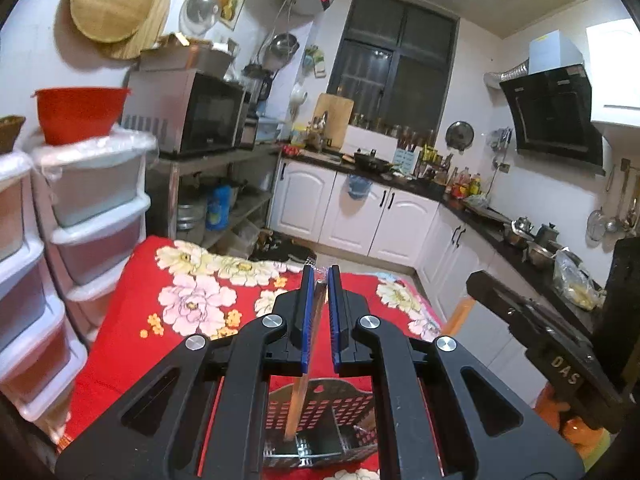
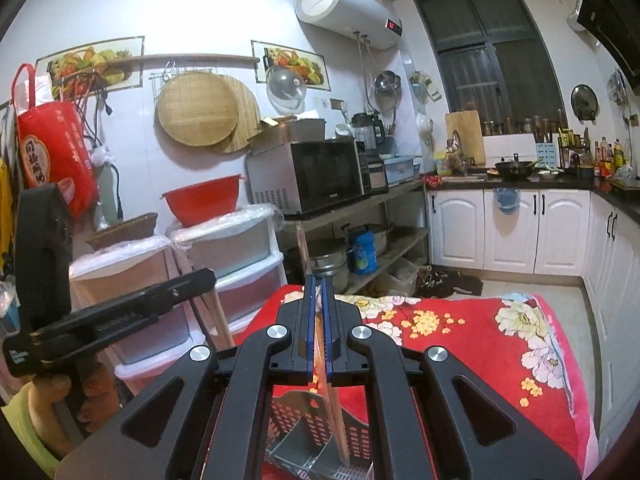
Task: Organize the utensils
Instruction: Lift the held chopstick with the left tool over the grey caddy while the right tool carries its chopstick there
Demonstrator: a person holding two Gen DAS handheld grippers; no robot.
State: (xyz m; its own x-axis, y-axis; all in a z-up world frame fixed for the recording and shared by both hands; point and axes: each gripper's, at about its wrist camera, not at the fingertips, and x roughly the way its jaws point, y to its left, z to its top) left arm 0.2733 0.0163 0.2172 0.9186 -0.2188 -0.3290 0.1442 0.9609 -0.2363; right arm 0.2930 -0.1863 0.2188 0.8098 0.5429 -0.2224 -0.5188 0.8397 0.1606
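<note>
Over caddy (image 1: 320,420): both jaws clamping chopsticks (image 1: 298,404).

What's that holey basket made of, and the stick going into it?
The basket looks like shiny metal, probably stainless steel: grey, reflective, with rows of punched slots. The stick held by the right gripper looks like wood or bamboo: pale tan, matte, thin and straight. Motion blur leaves the grain unclear.
</note>
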